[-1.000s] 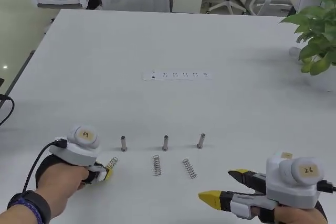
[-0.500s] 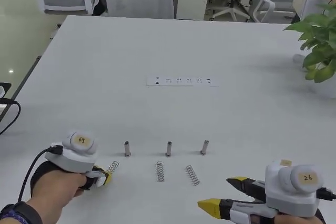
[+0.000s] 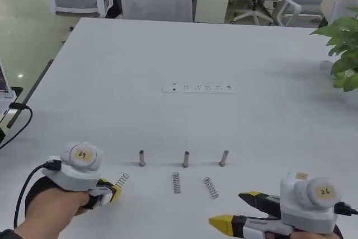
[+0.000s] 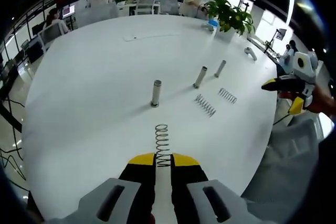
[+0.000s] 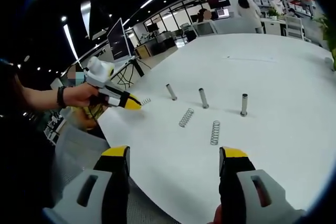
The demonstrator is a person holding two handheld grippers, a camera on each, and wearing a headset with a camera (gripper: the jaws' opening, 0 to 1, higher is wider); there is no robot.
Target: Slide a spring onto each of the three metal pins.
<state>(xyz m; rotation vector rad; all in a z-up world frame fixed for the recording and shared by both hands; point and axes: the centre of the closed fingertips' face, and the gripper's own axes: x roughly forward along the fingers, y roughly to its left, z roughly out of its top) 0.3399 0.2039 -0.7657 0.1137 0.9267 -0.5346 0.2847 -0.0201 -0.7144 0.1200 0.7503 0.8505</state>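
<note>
While the left gripper sits low at the near left of the table, its jaws are pinched almost together on the near end of the left spring. In the left gripper view the same spring juts straight out from between the yellow tips of that gripper. It points toward the left pin, and its far end stops short of the pin without touching. Cannot tell whether that spring rests on the table or is lifted clear.

3 pins stand upright in a row across the table: left pin, middle pin, right pin. All 3 are bare.

The middle spring lies flat just in front of the middle pin. The right spring lies flat and slanted, nearer the viewer than the pins, between the middle pin and the right pin. The 2 loose springs are apart from each other.

The right gripper is at the near right with its jaws spread wide and nothing between them. Its tips point left, well apart from the springs. The right gripper view has both yellow tips far apart, with the row of pins beyond.

A white power strip lies flat on the table beyond the pins. A leafy plant stands at the far right edge.
</note>
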